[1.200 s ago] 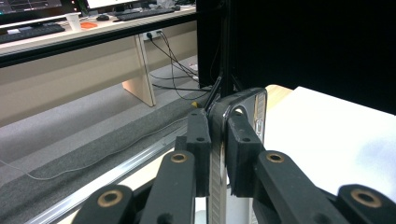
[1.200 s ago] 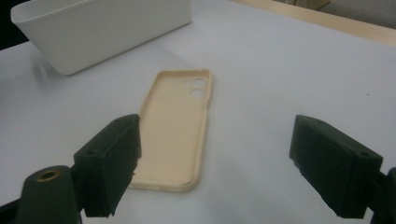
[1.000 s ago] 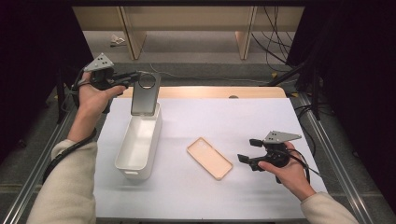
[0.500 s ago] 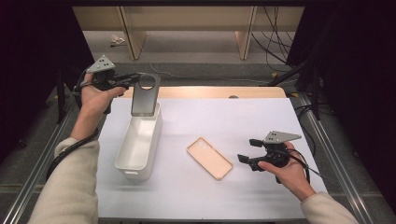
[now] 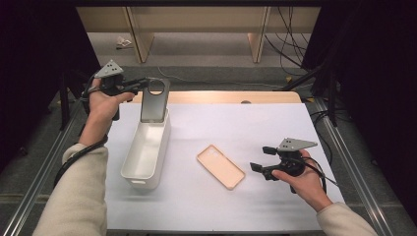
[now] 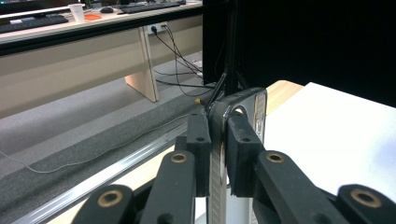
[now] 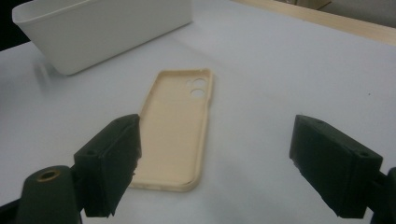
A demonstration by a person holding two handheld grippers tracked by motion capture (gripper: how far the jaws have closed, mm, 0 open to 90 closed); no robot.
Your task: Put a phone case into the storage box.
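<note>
**Dark case held upright over the bin, tan case flat before the idle gripper**

Your left forearm runs up the left side of the high view, hand raised at about ten o'clock of the white sheet [image 5: 275, 123]. Your left gripper [image 5: 140, 84] points level toward three o'clock, and its jaws are pinched on the top edge of the dark phone case [image 5: 155, 101]. That case hangs upright, its lower end dipping into the far end of the white bin [image 5: 142, 157]. It looks smooth and glossy, with a round ring cut-out near its top. In the left gripper view you see the case [image 6: 243, 109] edge-on between the black pads, and its lower part is cut off by the jaws.

The bin is a long plastic trough with rounded corners, sitting at nine o'clock of the sheet.

The tan phone case [image 5: 221, 166] lies flat near the centre, hollow side up, matte, with two small round holes at one end [image 7: 175, 121].

Your right hand rests low at four o'clock. Your right gripper [image 5: 261, 158] points toward nine o'clock at the tan case, jaws spread wide with nothing between them.
</note>
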